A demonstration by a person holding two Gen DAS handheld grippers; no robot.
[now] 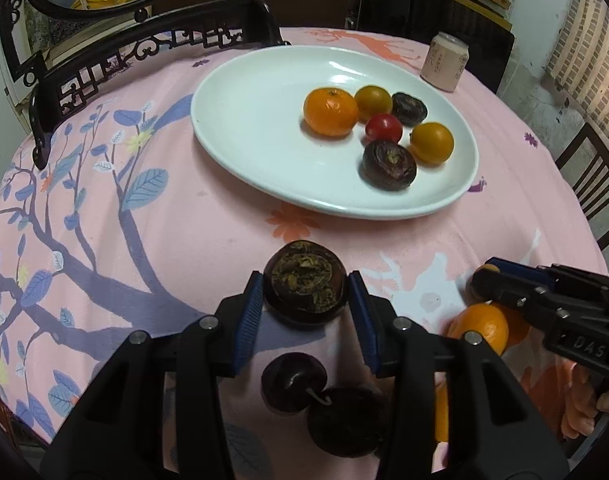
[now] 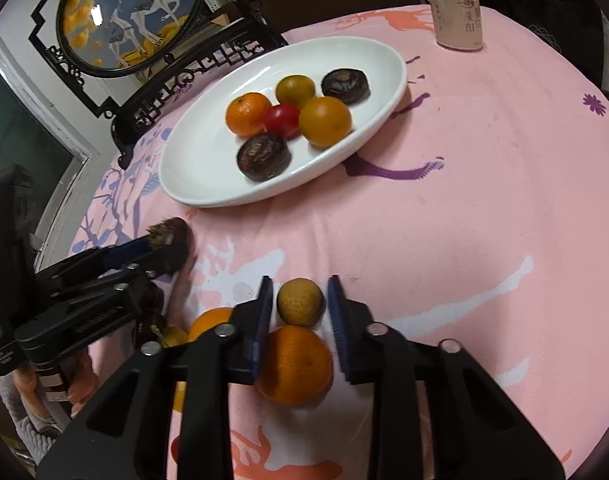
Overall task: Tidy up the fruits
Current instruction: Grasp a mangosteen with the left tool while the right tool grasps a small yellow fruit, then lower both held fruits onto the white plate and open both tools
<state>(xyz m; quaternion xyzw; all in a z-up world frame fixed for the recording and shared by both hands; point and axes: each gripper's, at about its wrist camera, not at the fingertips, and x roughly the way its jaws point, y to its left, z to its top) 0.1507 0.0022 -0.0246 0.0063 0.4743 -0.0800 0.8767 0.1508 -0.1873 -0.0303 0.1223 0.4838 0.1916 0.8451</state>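
A white oval plate (image 1: 244, 120) (image 2: 208, 168) holds a mandarin (image 1: 330, 111), two yellow-orange fruits, a red tomato (image 1: 383, 127) and two dark round fruits. My left gripper (image 1: 305, 294) is shut on a dark round fruit (image 1: 305, 282) with a rough green-brown top, just above the cloth; it also shows in the right wrist view (image 2: 175, 246). My right gripper (image 2: 300, 300) has its jaws close around a small tan fruit (image 2: 300, 301), with a gap on each side. An orange (image 2: 294, 366) lies just behind it.
Two dark cherry-like fruits (image 1: 292, 386) lie under my left gripper. More oranges (image 1: 480, 326) (image 2: 212, 322) lie near the table's front. A pale drink can (image 1: 444, 62) (image 2: 458, 14) stands at the far right. A carved black frame (image 1: 104, 68) borders the far left.
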